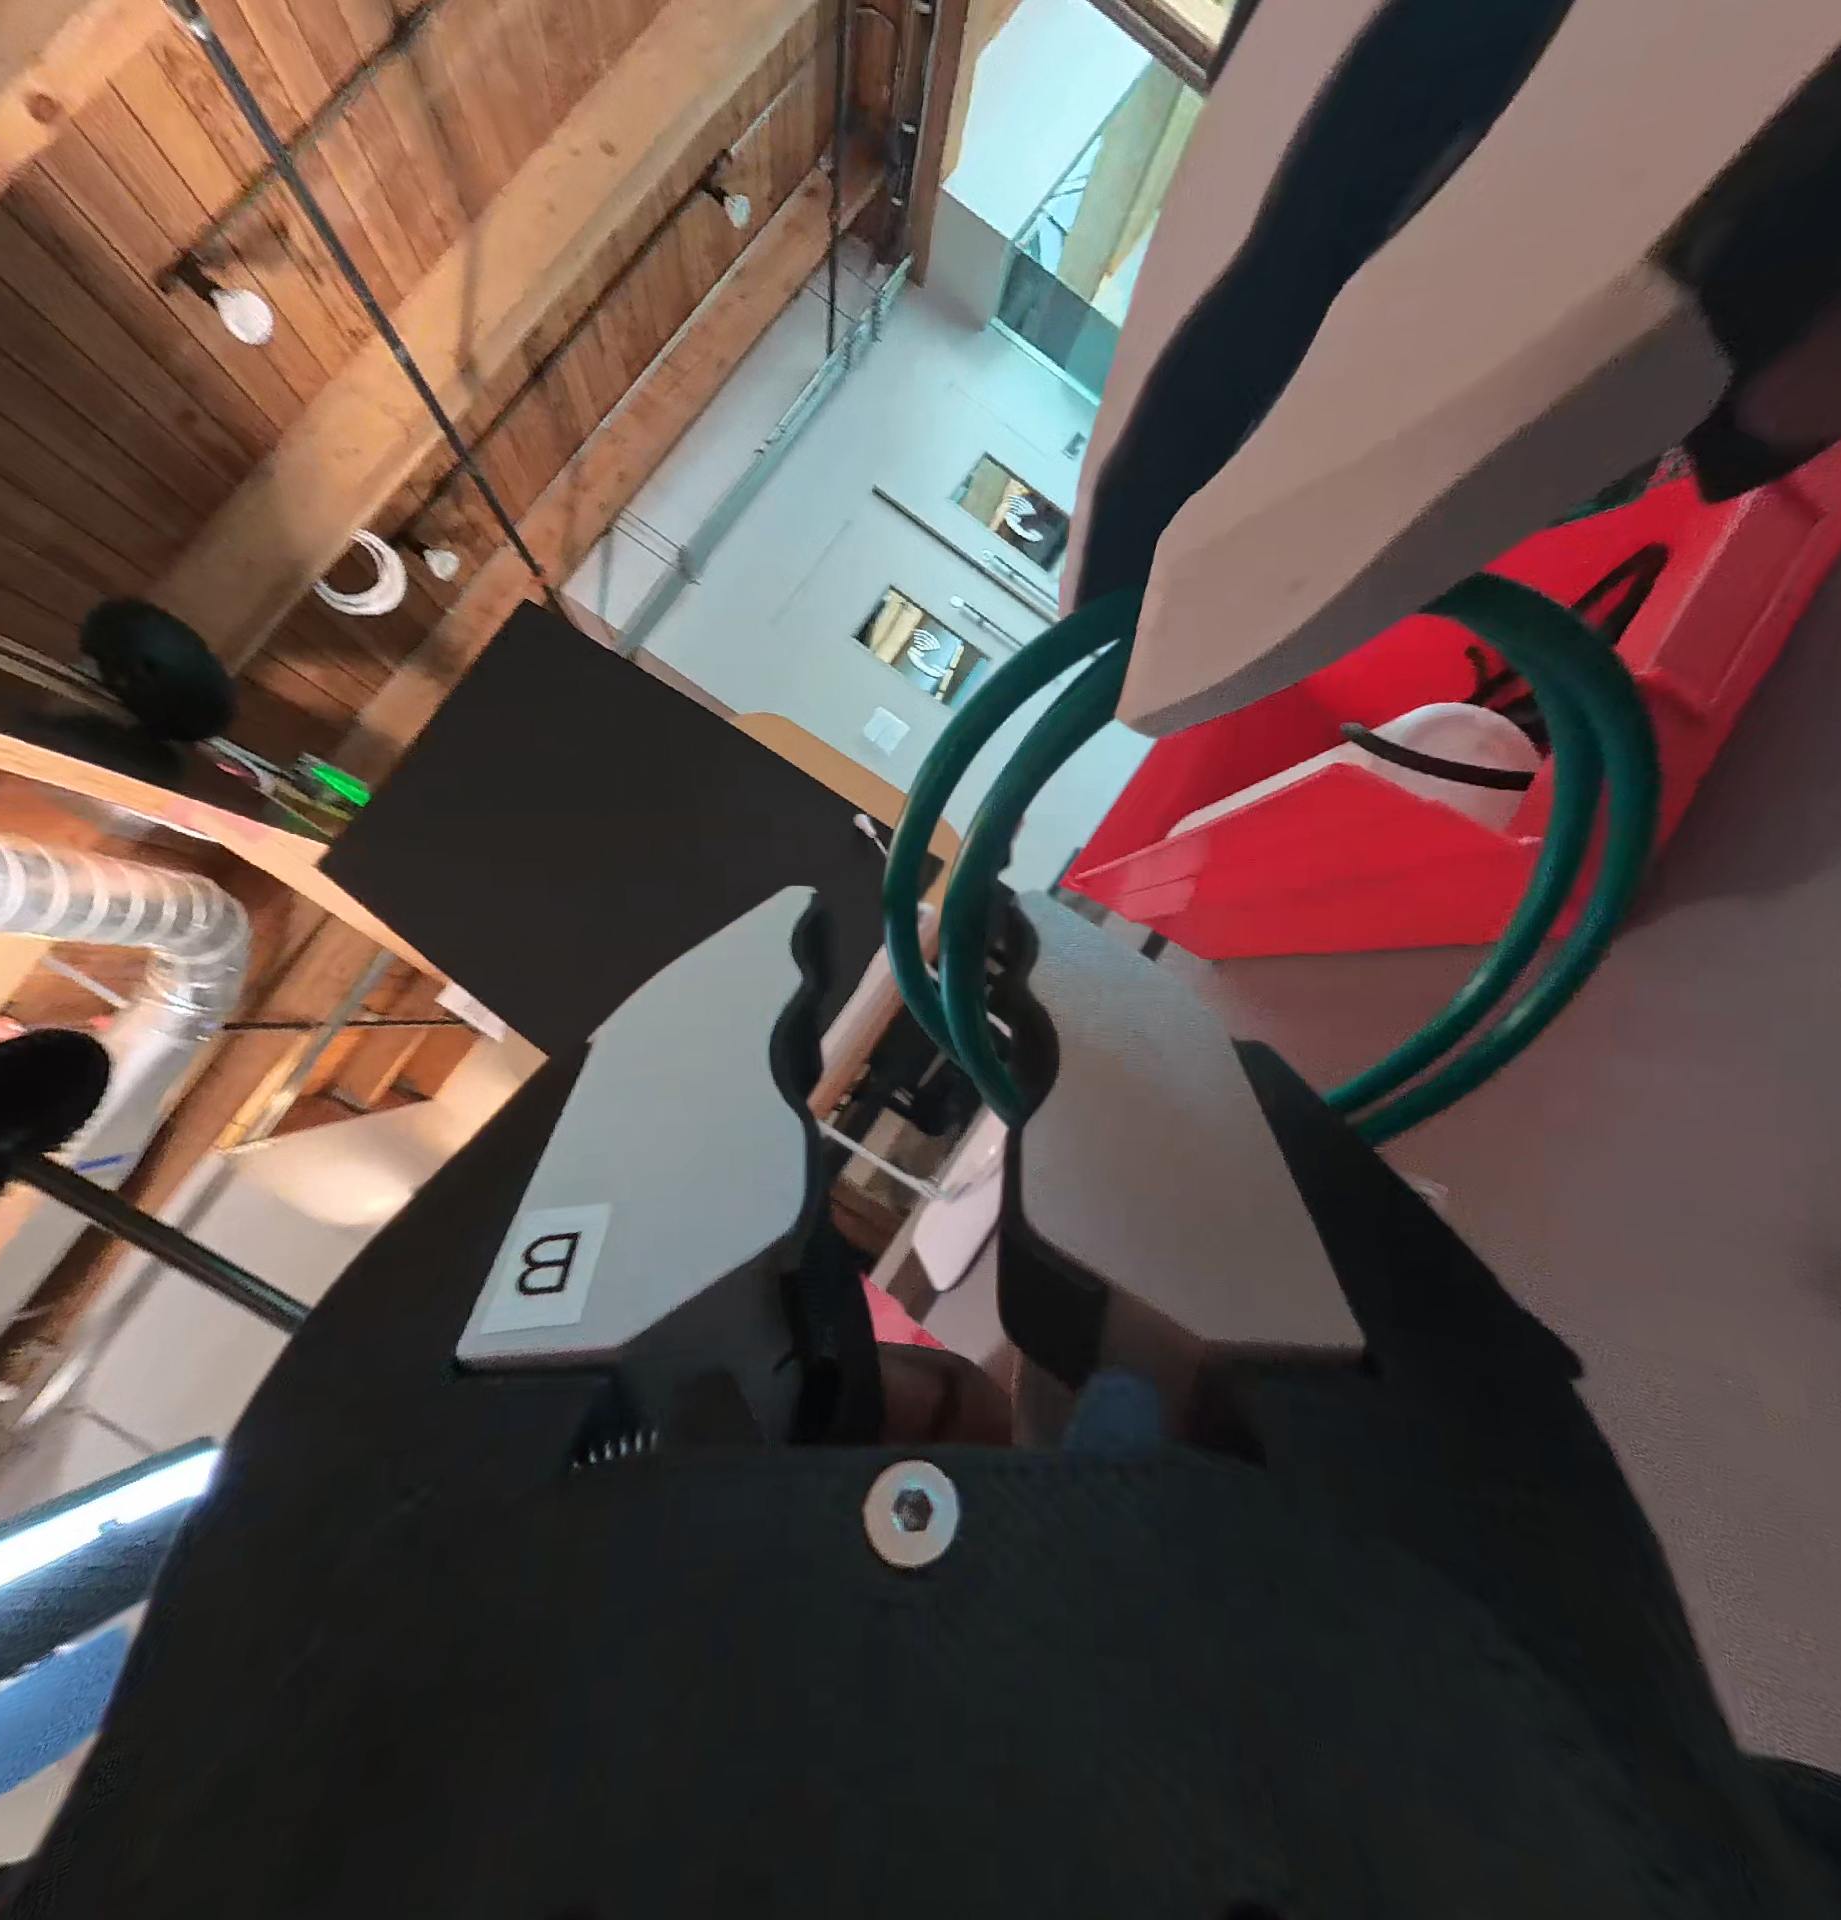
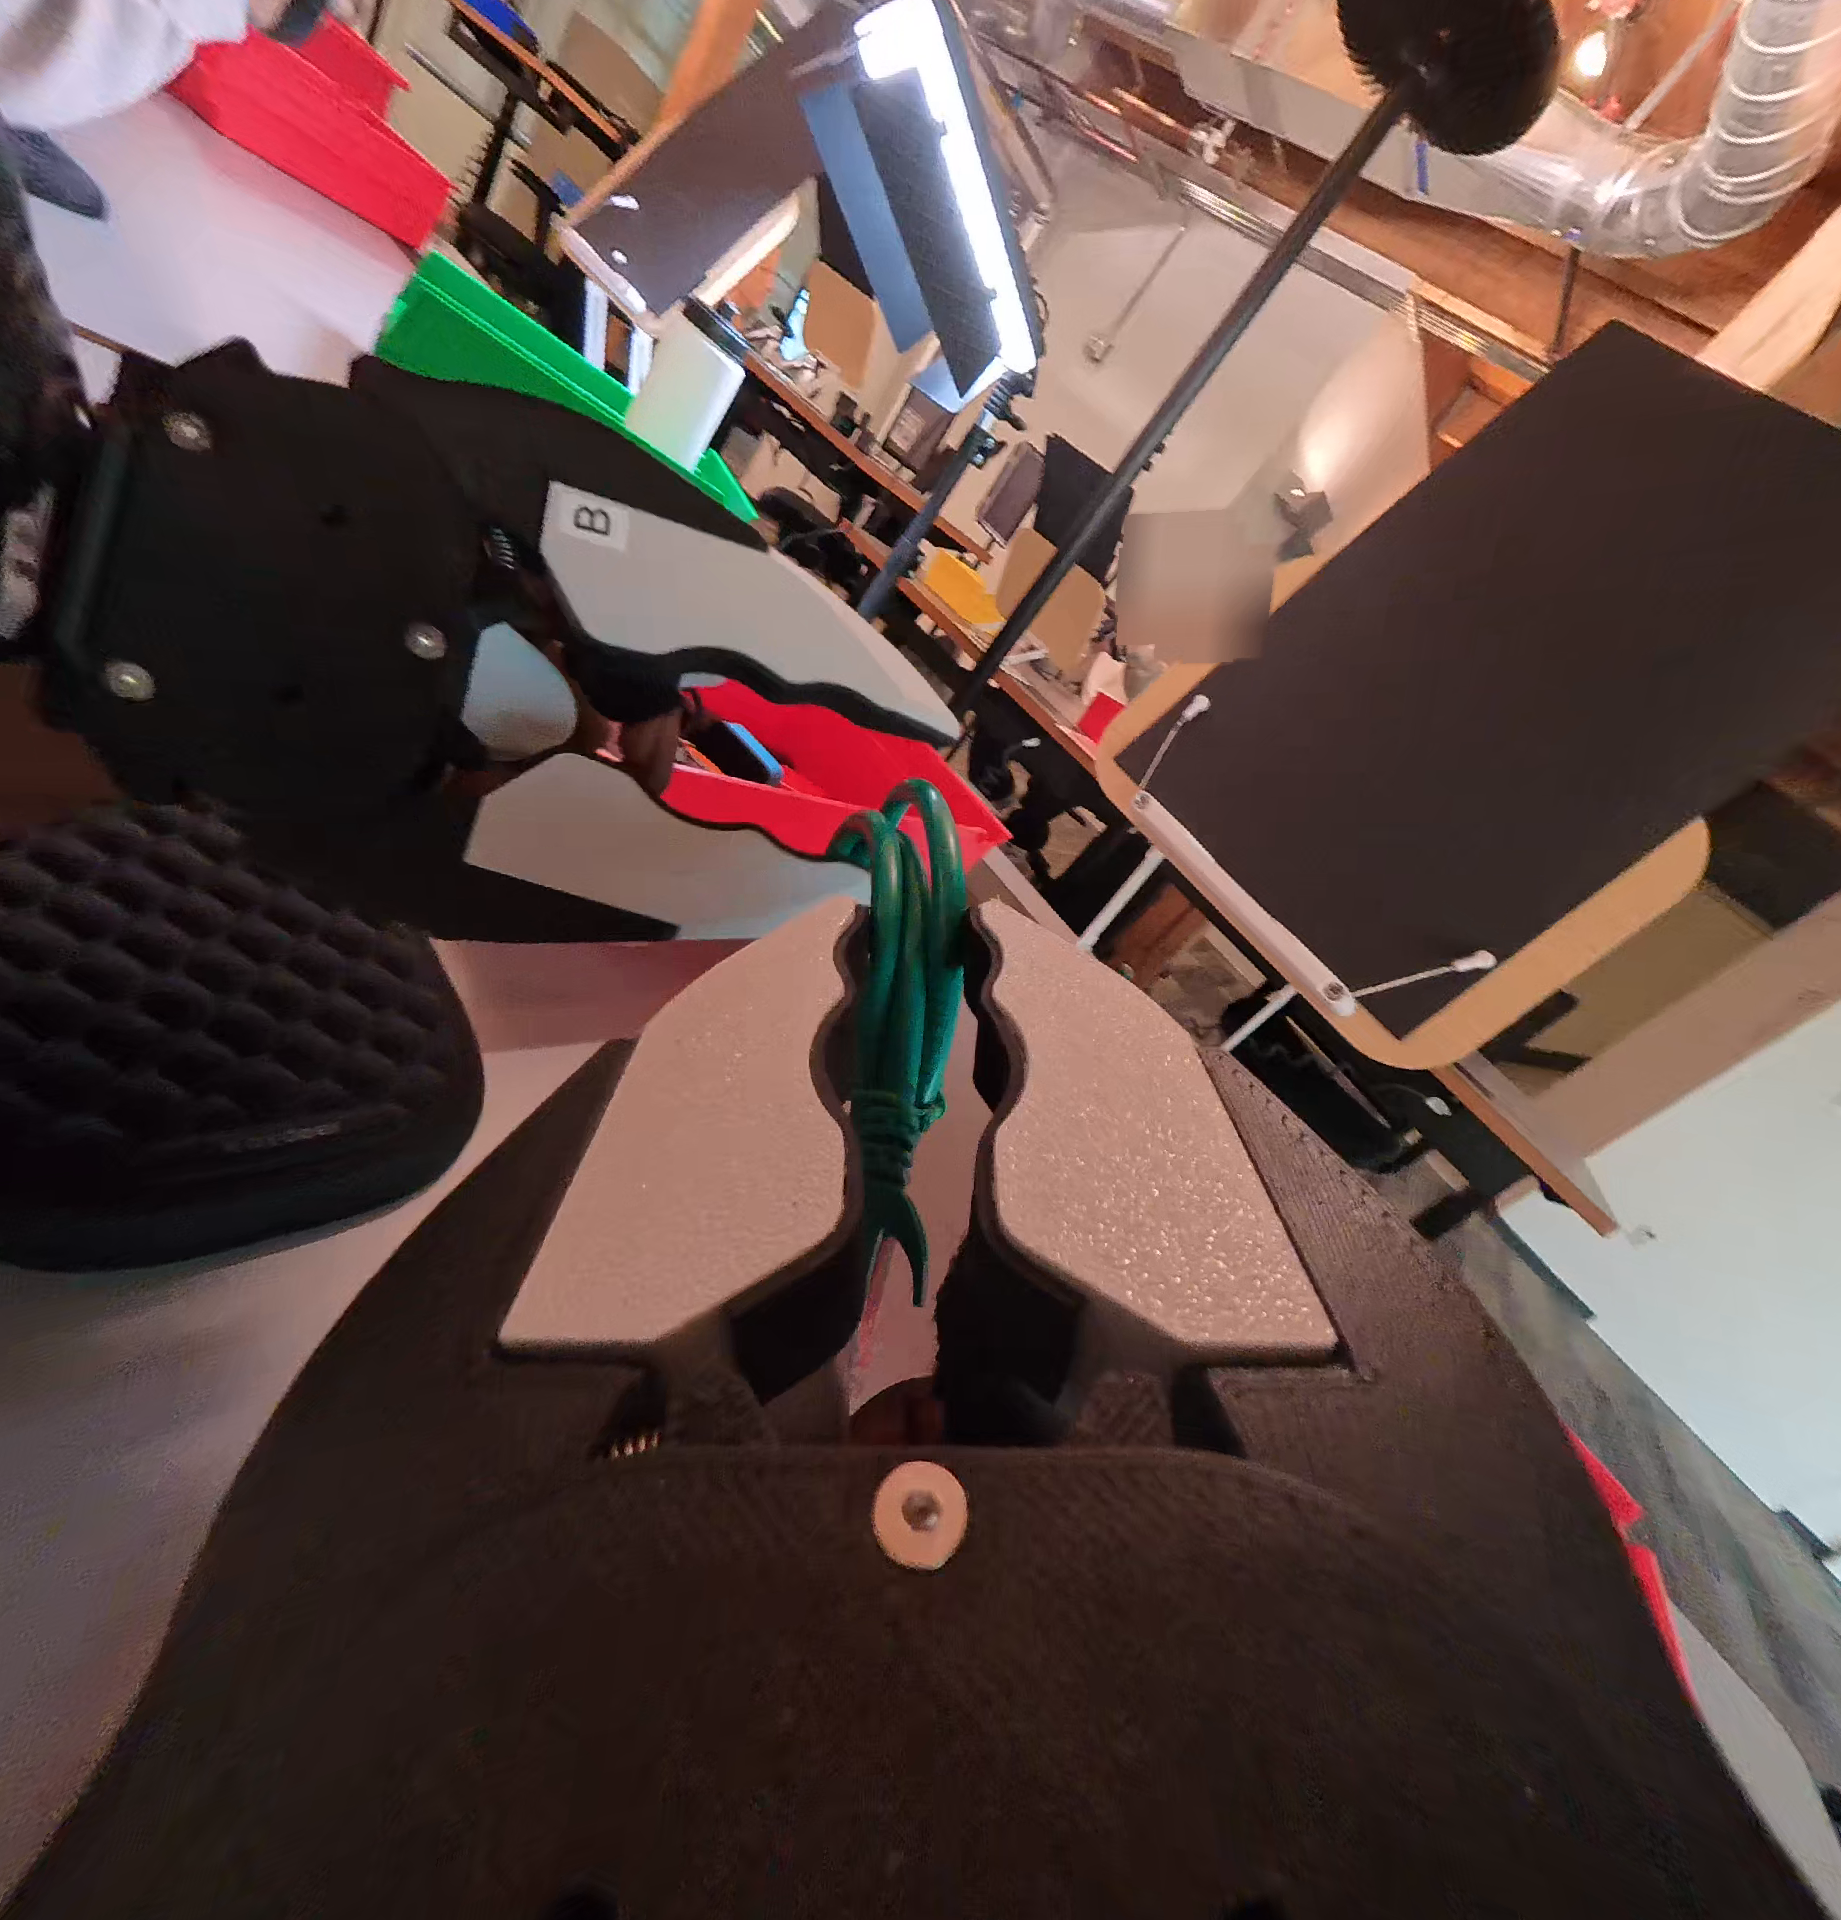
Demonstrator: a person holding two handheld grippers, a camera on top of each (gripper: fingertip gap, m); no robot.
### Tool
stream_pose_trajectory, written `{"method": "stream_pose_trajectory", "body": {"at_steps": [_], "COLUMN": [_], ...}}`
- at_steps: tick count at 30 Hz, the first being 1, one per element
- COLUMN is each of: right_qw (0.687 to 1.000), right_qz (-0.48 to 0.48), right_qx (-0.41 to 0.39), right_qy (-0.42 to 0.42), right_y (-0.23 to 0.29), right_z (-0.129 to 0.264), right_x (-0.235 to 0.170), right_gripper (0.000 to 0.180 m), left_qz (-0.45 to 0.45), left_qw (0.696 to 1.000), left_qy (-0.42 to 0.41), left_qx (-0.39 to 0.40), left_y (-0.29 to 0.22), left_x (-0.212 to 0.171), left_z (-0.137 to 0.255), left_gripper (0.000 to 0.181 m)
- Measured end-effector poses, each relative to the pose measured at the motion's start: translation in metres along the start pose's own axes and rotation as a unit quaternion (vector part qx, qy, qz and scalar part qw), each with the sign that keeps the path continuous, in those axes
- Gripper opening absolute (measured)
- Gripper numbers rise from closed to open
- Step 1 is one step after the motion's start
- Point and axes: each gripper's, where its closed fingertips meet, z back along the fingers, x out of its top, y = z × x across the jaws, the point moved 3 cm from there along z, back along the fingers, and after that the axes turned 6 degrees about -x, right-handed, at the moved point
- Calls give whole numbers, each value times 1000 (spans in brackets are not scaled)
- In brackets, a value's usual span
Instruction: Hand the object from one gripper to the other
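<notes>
Clamped on the coil of green wire [image 2: 911,997] is the right gripper [image 2: 916,935], its two grey fingers [image 2: 729,1132] drawn close together with the twisted stem of the coil pinched in the narrow gap and the loop standing out past the tips. Beyond and to the left in the right wrist view, the left gripper [image 2: 874,790] is seen side-on, its jaws spread apart, with the top of the loop reaching up between their tips. In the left wrist view the same gripper [image 1: 911,961] is shown with a clear gap between its fingers; the green loops [image 1: 957,883] pass just beside the inner edge of one finger, and whether they touch it cannot be told. Above, the right gripper's grey finger [image 1: 1415,416] is seen crossing through the ring. A pale table surface [image 2: 168,1403] lies beneath both tools. A red bin [image 1: 1342,862] is seen behind the coil, with a white object [image 1: 1456,738] inside it. A green bin [image 2: 500,353] sits farther back in the right wrist view, and a black dimpled pad [image 2: 168,1029] rests on the table at the left.
</notes>
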Motion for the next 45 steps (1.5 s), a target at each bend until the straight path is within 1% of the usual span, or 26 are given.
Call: {"method": "stream_pose_trajectory", "body": {"at_steps": [2, 4, 6, 7, 9, 11, 13, 14, 17, 19, 21, 26, 32, 34, 35, 36, 39, 40, 41, 43, 45], "right_qw": [1000, 1000, 999, 999, 995, 992, 990, 988, 985, 984, 984, 982, 982, 982, 982, 981, 980, 980, 980, 982, 983], "right_qz": [-7, -10, -14, -14, -10, -5, -16, -30, -96, -135, -153, -161, -149, -142, -139, -137, -138, -141, -140, -123, -99], "right_qx": [10, 8, -8, -20, -50, -77, -98, -107, -112, -96, -83, -92, -107, -115, -122, -134, -140, -138, -138, -146, -156], "right_qy": [-5, -11, -29, -46, -83, -99, -102, -103, -90, -61, -40, -41, -38, -35, -36, -39, -32, -26, -17, 2, 26], "right_y": [2, 1, -1, -3, -9, -15, -19, -21, -21, -14, -8, -5, -7, -8, -10, -14, -23, -26, -29, -34, -39], "right_z": [1, 1, 0, 1, 5, 8, 8, 7, 0, -9, -16, -17, -16, -15, -14, -12, -7, -6, -5, -4, -2], "right_x": [1, 2, 5, 8, 17, 21, 21, 20, 10, 0, -8, -10, -9, -9, -9, -9, -11, -12, -14, -19, -23], "right_gripper": [17, 18, 18, 21, 41, 58, 66, 66, 61, 58, 57, 41, 35, 26, 13, 8, 5, 5, 5, 5, 5], "left_qz": [-19, -16, 14, 35, 90, 158, 238, 280, 390, 438, 481, 581, 652, 667, 667, 665, 657, 652, 641, 595, 522], "left_qw": [1000, 1000, 1000, 999, 992, 979, 959, 947, 909, 887, 865, 804, 750, 738, 739, 741, 749, 754, 763, 800, 849], "left_qy": [-2, 3, 13, 23, 53, 75, 74, 66, 35, 13, -10, -46, -61, -67, -69, -70, -79, -81, -78, -63, -63], "left_qx": [0, 3, 8, 19, 65, 109, 136, 143, 146, 148, 146, 115, 89, 77, 67, 59, 31, 26, 26, 38, 55], "left_y": [-2, -1, 2, 6, 19, 31, 39, 42, 44, 43, 42, 32, 22, 18, 15, 13, 10, 10, 12, 17, 25], "left_x": [1, 1, 0, -2, -13, -25, -35, -39, -46, -47, -45, -44, -46, -42, -39, -36, -31, -30, -30, -32, -27], "left_z": [1, 1, 1, 0, 1, 5, 9, 11, 12, 13, 13, 9, 5, 4, 2, 1, -2, -3, -3, -1, 3], "left_gripper": [21, 17, 16, 15, 14, 14, 13, 14, 13, 14, 14, 14, 13, 14, 14, 14, 16, 22, 34, 54, 62]}}
